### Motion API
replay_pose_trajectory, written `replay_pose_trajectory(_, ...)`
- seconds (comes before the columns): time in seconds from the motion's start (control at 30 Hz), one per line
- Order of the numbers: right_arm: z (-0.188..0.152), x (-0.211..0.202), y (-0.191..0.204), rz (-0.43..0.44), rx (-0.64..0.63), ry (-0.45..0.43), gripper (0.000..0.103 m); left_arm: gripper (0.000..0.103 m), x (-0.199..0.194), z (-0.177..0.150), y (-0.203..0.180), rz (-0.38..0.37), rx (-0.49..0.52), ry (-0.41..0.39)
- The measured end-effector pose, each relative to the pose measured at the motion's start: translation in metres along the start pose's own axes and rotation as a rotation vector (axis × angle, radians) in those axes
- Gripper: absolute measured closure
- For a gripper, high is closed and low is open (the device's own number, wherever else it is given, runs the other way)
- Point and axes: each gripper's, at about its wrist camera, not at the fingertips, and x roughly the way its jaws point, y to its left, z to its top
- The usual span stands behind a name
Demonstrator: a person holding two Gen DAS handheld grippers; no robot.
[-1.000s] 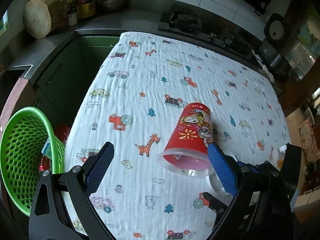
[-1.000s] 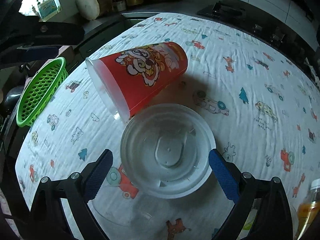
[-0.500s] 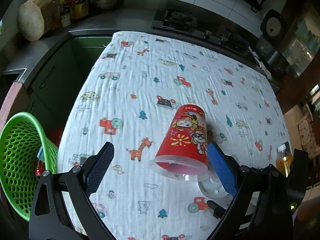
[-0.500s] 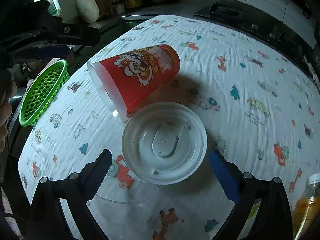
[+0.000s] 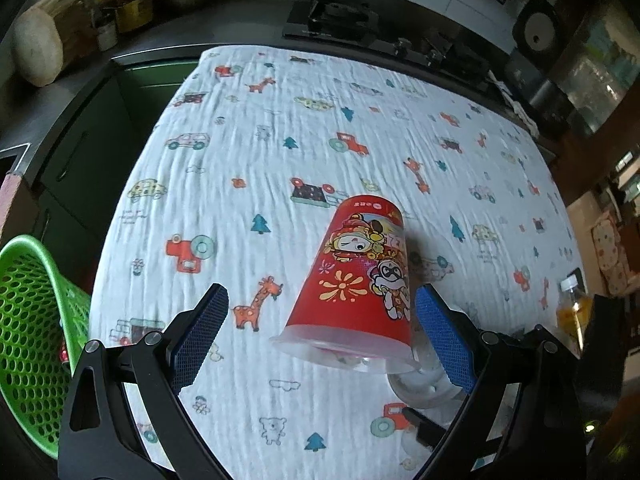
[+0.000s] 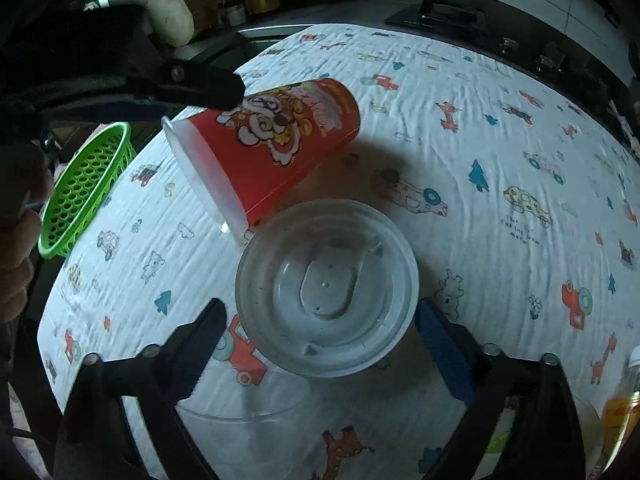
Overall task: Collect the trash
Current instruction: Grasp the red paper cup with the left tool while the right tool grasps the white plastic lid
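A red cartoon-print paper cup (image 5: 356, 280) lies on its side on the patterned cloth, mouth towards me. My left gripper (image 5: 320, 308) hovers open over the cup's mouth end. Its right pad (image 5: 440, 332) is close beside the cup, and its left pad stands well clear. In the right wrist view the same cup (image 6: 264, 148) lies behind a round clear plastic lid (image 6: 326, 288). My right gripper (image 6: 320, 316) straddles the lid's near half with its jaws closing. The pads sit right at the lid's edges with no visible squeeze. The left gripper's dark finger (image 6: 192, 88) reaches in above the cup.
A green perforated basket (image 5: 28, 320) with some trash in it stands off the table's left edge. A clear plastic rim (image 6: 240, 404) shows below the lid. A bottle of orange liquid (image 5: 572, 308) stands at the right. Counter, stove and jars lie beyond the table (image 5: 280, 120).
The left gripper has come down and forward, so the red cup now sits lower and larger between its fingers. In the right wrist view the lid has drawn closer and the left gripper reaches further in.
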Motion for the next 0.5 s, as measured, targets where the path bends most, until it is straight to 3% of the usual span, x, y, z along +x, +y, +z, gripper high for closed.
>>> replay_pose_trajectory(0.07,0.001,-0.001,-0.002,0.001,0.011,0.000,0.027,0.010,0.005,0.002,-0.002,0.000,0.007,0.008)
replay_pose_trajectory(0.2,-0.002,0.002,-0.006,-0.017,0.013,0.019,0.028,0.010,0.013,0.006,-0.008,-0.013,0.023,0.019)
replay_pose_trajectory(0.27,-0.004,0.003,-0.009,-0.014,0.021,0.019,0.024,0.010,0.019,0.007,-0.013,-0.009,0.044,0.028)
replay_pose_trajectory(0.3,-0.005,0.002,-0.009,-0.014,0.021,0.015,0.016,0.010,0.022,0.008,-0.015,-0.007,0.048,0.034)
replay_pose_trajectory(0.37,-0.006,-0.001,-0.009,-0.020,0.017,0.003,0.014,0.012,0.029,0.008,-0.016,-0.012,0.053,0.047)
replay_pose_trajectory(0.5,-0.006,-0.006,-0.006,-0.009,-0.005,-0.005,0.011,0.030,0.041,0.006,-0.013,-0.060,0.036,0.078)
